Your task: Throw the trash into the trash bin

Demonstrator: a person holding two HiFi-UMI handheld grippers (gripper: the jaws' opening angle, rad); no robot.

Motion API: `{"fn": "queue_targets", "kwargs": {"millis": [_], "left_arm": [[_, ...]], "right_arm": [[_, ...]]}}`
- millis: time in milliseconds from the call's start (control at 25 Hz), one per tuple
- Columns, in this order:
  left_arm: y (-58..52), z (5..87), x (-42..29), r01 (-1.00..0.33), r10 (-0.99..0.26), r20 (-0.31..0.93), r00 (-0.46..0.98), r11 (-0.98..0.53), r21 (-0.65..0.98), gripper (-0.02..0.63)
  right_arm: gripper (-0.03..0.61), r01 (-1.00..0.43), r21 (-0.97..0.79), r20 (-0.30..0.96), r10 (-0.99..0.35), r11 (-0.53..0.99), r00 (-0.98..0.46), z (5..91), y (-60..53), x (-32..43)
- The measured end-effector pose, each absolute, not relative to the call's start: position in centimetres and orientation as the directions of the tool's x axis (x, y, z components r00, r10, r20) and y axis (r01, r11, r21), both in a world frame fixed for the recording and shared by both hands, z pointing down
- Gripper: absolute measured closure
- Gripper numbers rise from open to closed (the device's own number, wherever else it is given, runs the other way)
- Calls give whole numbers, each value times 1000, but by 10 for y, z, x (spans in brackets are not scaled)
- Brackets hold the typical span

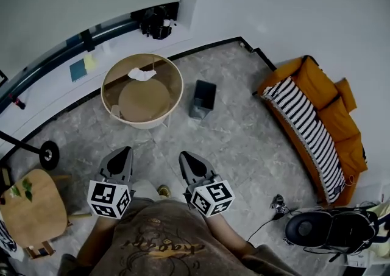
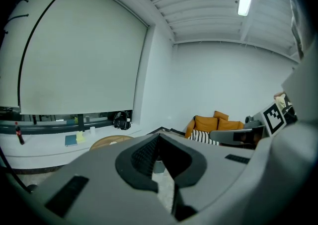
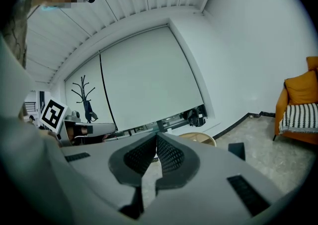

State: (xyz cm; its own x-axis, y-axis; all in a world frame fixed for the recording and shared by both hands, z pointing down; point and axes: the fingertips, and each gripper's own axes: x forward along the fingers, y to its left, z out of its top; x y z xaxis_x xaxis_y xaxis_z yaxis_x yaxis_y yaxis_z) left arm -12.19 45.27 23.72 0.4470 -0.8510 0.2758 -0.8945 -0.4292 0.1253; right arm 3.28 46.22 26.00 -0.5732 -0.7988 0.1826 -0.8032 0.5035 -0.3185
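A crumpled white piece of trash (image 1: 141,74) lies on the glass top of a round wooden table (image 1: 172,74) near the far wall. A dark square trash bin (image 1: 203,99) stands on the floor just right of the table. My left gripper (image 1: 126,149) and right gripper (image 1: 184,156) are held side by side in front of the person's body, well short of the table and pointing toward it. Both are shut with nothing between the jaws. In the right gripper view the right gripper (image 3: 156,134) is shut, with the table (image 3: 198,138) and the bin (image 3: 237,149) ahead. The left gripper (image 2: 159,135) is also shut.
An orange sofa (image 1: 341,122) with a striped blanket (image 1: 304,119) fills the right side. A small wooden side table (image 1: 30,208) stands at the left, with a black stand base (image 1: 49,154) beside it. A black device (image 1: 329,229) with a cable sits at bottom right.
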Motion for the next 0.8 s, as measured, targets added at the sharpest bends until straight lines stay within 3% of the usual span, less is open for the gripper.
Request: {"fn": "queue_targets", "kwargs": {"millis": [800], "left_arm": [[300, 254, -128, -888, -841, 285, 459, -433, 155, 595]], "right_arm": [[560, -811, -338, 232, -793, 477, -563, 288, 323, 25]]}}
